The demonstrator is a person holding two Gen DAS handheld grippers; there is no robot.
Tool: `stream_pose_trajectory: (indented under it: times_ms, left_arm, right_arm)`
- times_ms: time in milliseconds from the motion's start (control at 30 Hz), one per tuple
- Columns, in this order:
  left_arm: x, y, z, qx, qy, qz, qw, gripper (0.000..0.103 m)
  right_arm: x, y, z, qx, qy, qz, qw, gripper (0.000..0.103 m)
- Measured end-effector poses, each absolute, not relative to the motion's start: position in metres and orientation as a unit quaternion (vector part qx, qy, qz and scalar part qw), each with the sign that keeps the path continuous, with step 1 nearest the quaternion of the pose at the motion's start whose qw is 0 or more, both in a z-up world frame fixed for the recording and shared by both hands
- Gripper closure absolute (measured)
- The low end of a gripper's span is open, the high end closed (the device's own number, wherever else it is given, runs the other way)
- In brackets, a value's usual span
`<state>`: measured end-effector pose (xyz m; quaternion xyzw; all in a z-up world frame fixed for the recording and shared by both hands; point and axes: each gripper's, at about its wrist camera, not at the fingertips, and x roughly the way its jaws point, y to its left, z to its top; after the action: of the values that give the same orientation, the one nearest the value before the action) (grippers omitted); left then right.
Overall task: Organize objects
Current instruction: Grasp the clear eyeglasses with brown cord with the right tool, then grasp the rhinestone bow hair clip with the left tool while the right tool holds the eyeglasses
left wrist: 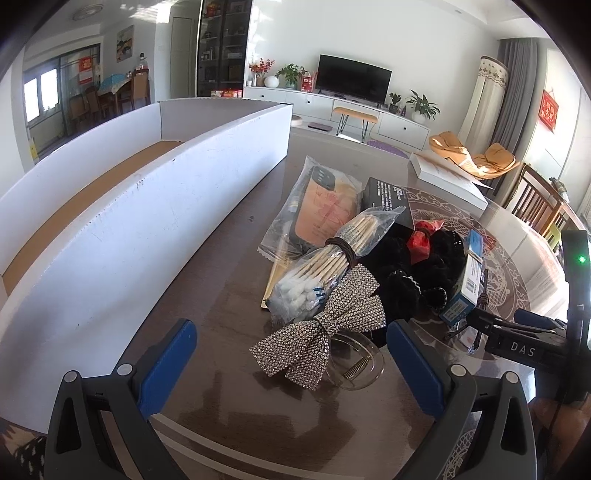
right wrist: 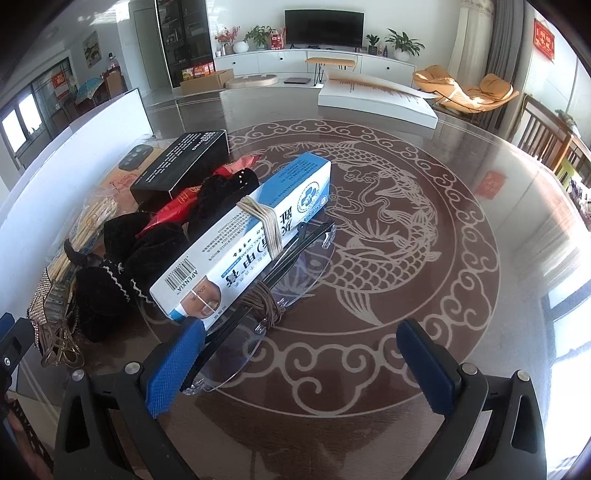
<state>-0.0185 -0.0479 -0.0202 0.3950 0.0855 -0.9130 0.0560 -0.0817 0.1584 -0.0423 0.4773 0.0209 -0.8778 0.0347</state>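
We see bright daylight entering right of the jaws, glaring off the glossy dark patterned tabletop (right wrist: 461, 206). Both fisheye views bend strongly, darkening at corners; near objects stay sharp.

A home living room. A television (right wrist: 324, 27) stands on a long white cabinet (right wrist: 314, 61) flanked by potted plants (right wrist: 403, 42); right of the cabinet, an orange lounge chair (right wrist: 465, 90) and curtains (left wrist: 513, 92); left, a dining area with chairs (left wrist: 138, 86).
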Motion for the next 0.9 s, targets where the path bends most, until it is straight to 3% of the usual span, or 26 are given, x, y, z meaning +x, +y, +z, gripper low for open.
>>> stream_pose_trajectory:
  times_ms: [167, 200, 233, 267, 333, 400, 600, 900]
  left_arm:
    - [-0.016, -0.041, -0.020, 0.393, 0.074, -0.916, 0.040, 0.000]
    - [-0.015, -0.036, -0.019, 0.392, 0.068, -0.917, 0.031, 0.000]
    - [-0.013, -0.029, -0.019, 0.391, 0.056, -0.919, 0.020, 0.000]
    - [-0.011, -0.020, -0.018, 0.389, 0.041, -0.920, 0.006, 0.000]
    - [-0.005, -0.002, -0.016, 0.390, 0.014, -0.921, -0.026, 0.000]
    - [0.002, 0.011, -0.015, 0.394, 0.004, -0.917, -0.053, 0.000]
    - [0.023, 0.022, -0.010, 0.399, 0.015, -0.913, -0.079, 0.000]
    - [-0.021, -0.042, -0.012, 0.414, 0.073, -0.907, 0.007, 0.000]
  right_arm:
    - [-0.096, 0.149, -0.051, 0.480, 0.036, -0.876, 0.034, 0.002]
    - [-0.095, 0.150, -0.051, 0.473, 0.036, -0.880, 0.034, 0.016]
    - [-0.093, 0.152, -0.051, 0.467, 0.036, -0.883, 0.034, 0.038]
    - [-0.092, 0.154, -0.051, 0.462, 0.033, -0.886, 0.036, 0.041]
    - [-0.088, 0.161, -0.050, 0.451, 0.034, -0.892, 0.028, 0.064]
    - [-0.084, 0.170, -0.049, 0.446, 0.039, -0.894, 0.021, 0.075]
    - [-0.055, 0.208, -0.048, 0.445, 0.034, -0.895, 0.001, 0.075]
    - [-0.025, 0.225, -0.048, 0.446, 0.020, -0.895, 0.008, 0.074]
